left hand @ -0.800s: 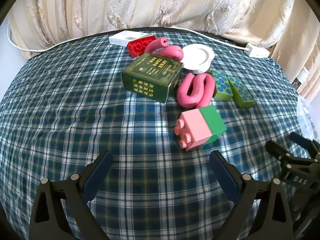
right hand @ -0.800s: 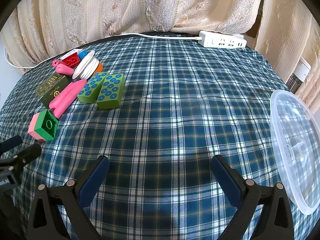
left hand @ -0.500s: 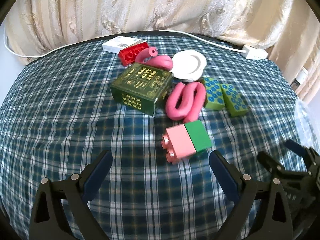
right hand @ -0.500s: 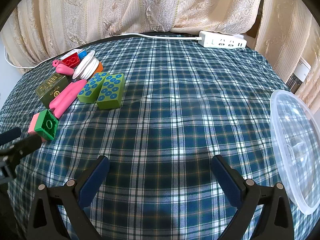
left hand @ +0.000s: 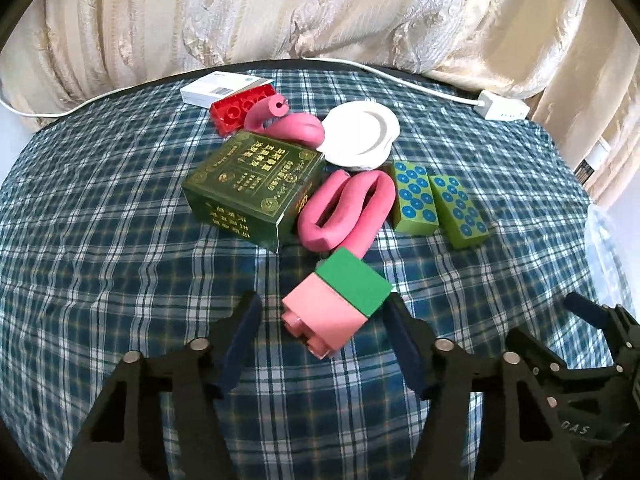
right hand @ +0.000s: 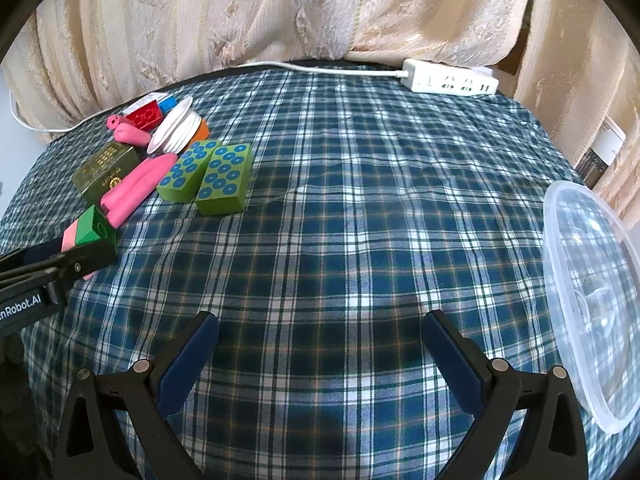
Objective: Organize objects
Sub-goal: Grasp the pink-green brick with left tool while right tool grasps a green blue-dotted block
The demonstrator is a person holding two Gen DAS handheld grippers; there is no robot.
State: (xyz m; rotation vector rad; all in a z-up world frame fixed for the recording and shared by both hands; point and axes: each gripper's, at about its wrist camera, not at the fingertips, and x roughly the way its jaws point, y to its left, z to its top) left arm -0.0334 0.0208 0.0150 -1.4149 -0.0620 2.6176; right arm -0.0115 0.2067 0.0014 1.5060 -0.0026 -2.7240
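Left gripper (left hand: 320,332) straddling the pink-and-green block (left hand: 336,304)

Its fingers (left hand: 240,336) are spread, one on each side of the block, not visibly touching it; the block lies tilted on the plaid counter (left hand: 100,240) just in front of the pink foam tube (left hand: 344,208) and green box (left hand: 256,188). A good pinch would settle lower and centre on the flat sides, clear of the studs, so the joined halves don't twist apart. The right gripper (right hand: 320,352) hangs released over bare cloth, the clear plastic bowl (right hand: 592,300) at its right, likely the drop-off.
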